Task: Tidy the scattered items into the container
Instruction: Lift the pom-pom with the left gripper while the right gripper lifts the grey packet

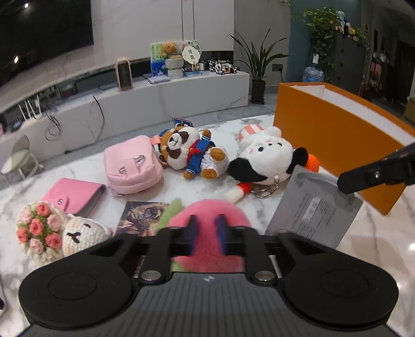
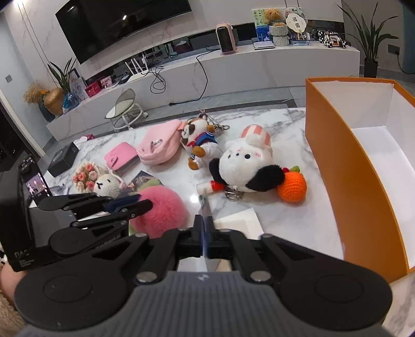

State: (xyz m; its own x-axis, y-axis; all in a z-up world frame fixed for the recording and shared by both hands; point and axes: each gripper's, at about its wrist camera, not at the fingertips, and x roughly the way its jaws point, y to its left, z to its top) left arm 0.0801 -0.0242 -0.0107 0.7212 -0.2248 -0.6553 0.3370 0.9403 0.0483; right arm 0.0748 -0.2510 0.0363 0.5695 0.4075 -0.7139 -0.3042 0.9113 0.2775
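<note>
A dark television hangs on the pale wall at eleven o'clock in the right wrist view. Below it runs a long white marble-look console, with a small pink heater standing at about twelve. To the heater's right, towards one o'clock, sit a teddy bear above a knitted pot, a round paper fan and some black-and-white checked toy cars. Black cables trail down the console front. A small round-backed chair stands on the floor at ten o'clock (its seat looks pale green). A tall leafy plant in a dark pot fills two o'clock. In the left wrist view a blue water bottle stands at one o'clock.
</note>
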